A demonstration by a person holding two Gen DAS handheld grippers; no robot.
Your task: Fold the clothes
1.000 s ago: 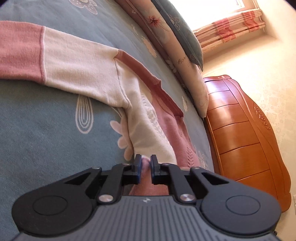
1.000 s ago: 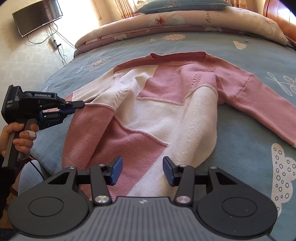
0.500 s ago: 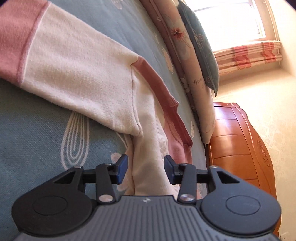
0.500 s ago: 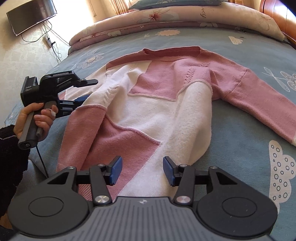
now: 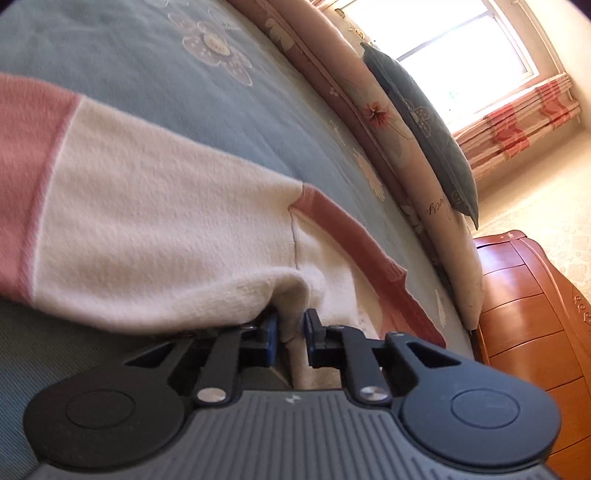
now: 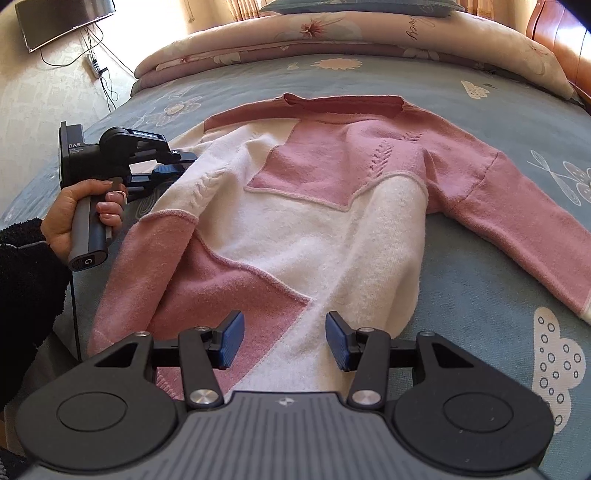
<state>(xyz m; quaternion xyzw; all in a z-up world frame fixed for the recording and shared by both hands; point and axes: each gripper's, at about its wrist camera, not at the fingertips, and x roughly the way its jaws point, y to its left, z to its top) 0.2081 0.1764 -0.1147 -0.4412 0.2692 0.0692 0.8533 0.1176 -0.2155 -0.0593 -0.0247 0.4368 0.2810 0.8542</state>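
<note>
A pink and white sweater (image 6: 332, 229) lies front up on the blue bedspread (image 6: 480, 295), collar at the far end. Its left sleeve (image 5: 166, 240), white with a pink end, runs down along the body's side. My left gripper (image 5: 291, 332) is shut on white fabric at the underarm where this sleeve meets the body. In the right wrist view the left gripper (image 6: 179, 164) sits at the sweater's left edge, held by a hand (image 6: 74, 206). My right gripper (image 6: 284, 339) stands open just above the sweater's hem, nothing between its blue pads (image 6: 231, 338).
A rolled floral quilt (image 6: 332, 33) and a dark pillow (image 5: 424, 122) lie across the head of the bed. A wooden headboard (image 5: 524, 314) stands beyond. A screen (image 6: 62, 18) with cables hangs on the wall to the left. The right sleeve (image 6: 517, 229) stretches outward.
My left gripper opened, moved forward along the sweater's side to the underarm and shut on the white fabric there. The right gripper stayed open and shifted slightly forward over the hem.
</note>
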